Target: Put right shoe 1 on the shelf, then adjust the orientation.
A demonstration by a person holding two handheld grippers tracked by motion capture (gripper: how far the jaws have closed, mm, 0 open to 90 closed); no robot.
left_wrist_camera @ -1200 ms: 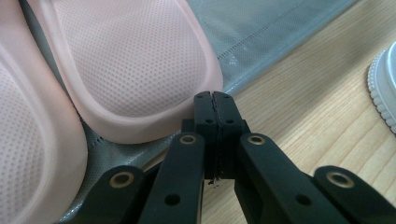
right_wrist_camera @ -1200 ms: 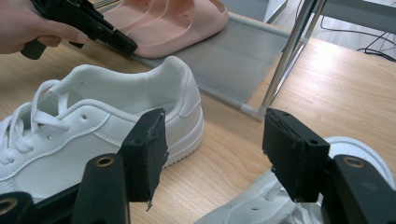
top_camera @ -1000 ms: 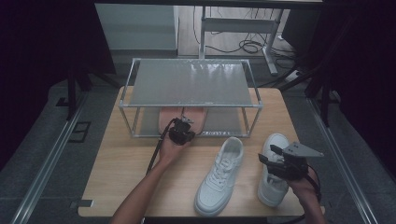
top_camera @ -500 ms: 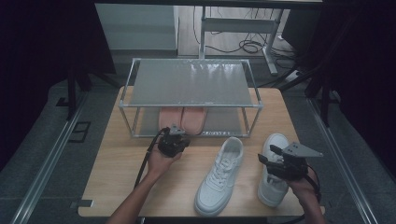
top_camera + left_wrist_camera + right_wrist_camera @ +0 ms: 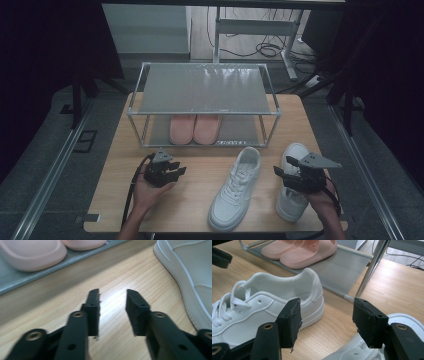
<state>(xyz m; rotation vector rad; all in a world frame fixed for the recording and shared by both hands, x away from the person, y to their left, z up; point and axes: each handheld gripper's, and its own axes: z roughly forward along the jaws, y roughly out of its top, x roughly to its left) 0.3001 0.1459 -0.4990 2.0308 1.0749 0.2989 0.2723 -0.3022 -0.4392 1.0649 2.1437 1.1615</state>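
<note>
Could shove the near sneaker (image 5: pixel 235 190) off the counter (image 5: pixel 197 210), with left tongs (image 5: pixel 176 171) just opening, empty, and right tongs (image 5: pixel 278 171) spread beside it.

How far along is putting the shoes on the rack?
Done: the pink slippers sit on the lower shelf. In hand: nothing; the left gripper has just been opening, empty, and the right gripper hovers open over one white sneaker. Left: both sneakers, including the other sneaker, are on the table.
</note>
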